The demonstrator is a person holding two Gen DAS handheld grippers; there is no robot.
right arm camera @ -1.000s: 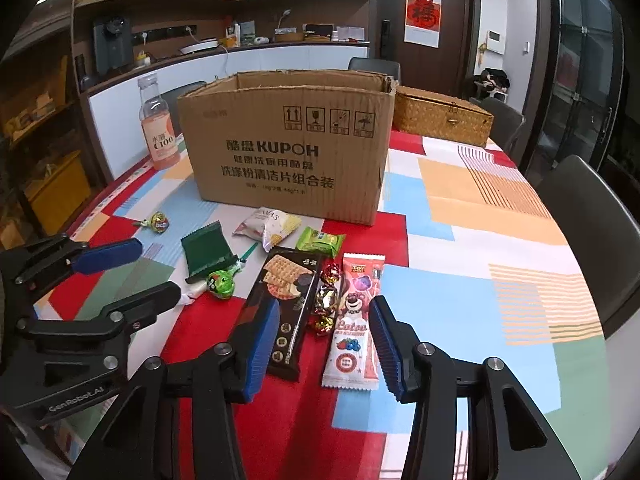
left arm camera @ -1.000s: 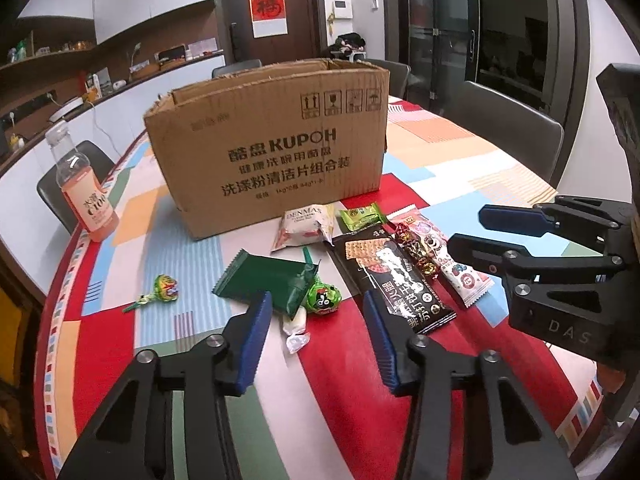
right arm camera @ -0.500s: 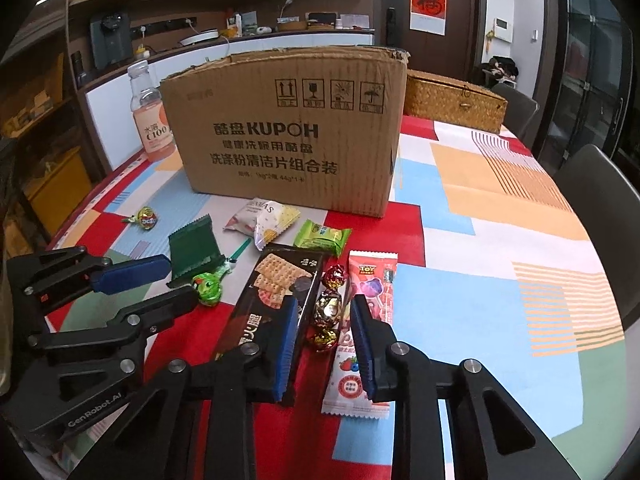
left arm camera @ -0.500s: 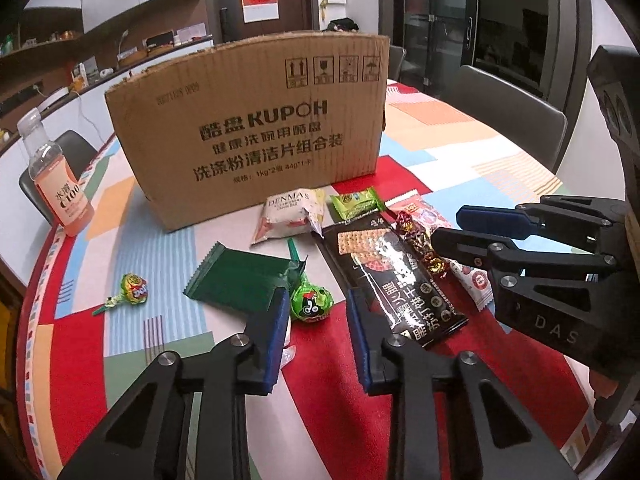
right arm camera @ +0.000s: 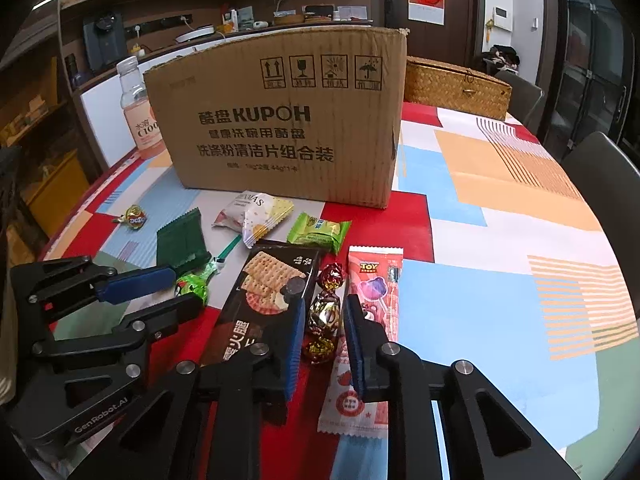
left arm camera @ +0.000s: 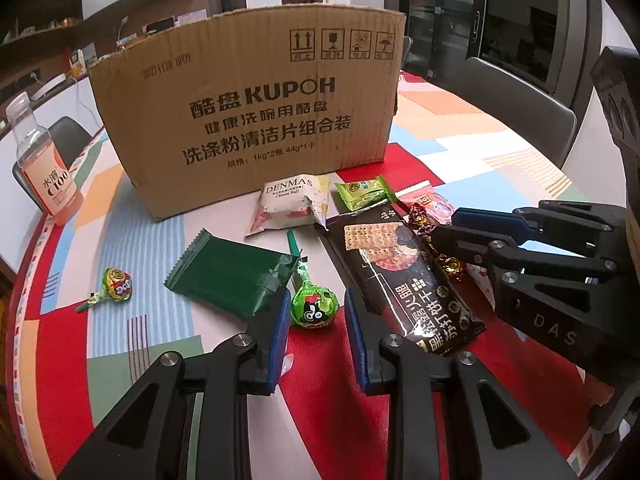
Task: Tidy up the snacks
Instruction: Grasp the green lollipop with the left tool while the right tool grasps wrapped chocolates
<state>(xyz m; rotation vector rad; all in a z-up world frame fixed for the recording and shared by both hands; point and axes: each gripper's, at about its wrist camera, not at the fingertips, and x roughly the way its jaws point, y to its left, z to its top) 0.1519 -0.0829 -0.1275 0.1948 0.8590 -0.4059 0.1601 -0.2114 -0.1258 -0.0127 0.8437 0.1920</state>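
Snacks lie on the tablecloth in front of a cardboard box (left arm camera: 248,112). My left gripper (left arm camera: 316,316) is down at the table, shut on the green lollipop (left arm camera: 314,308) with a pad on each side of its head. Next to it lie a dark green pack (left arm camera: 232,272) and a black cracker pack (left arm camera: 400,272). My right gripper (right arm camera: 322,328) has its jaws closing tight on a string of foil-wrapped candies (right arm camera: 324,316), between the cracker pack (right arm camera: 272,292) and a pink Toy Story pack (right arm camera: 372,292). The two grippers stand side by side.
A white DENMAS pouch (left arm camera: 288,204), a light green pack (left arm camera: 362,194) and a second lollipop (left arm camera: 116,284) lie nearer the box. A pink drink bottle (left arm camera: 44,168) stands at the far left. A wicker basket (right arm camera: 456,88) sits behind the box; a chair (right arm camera: 608,184) stands at the right.
Both grippers came down and forward toward the snacks and narrowed their jaws. The left closed around the green lollipop and the right around the foil candies.
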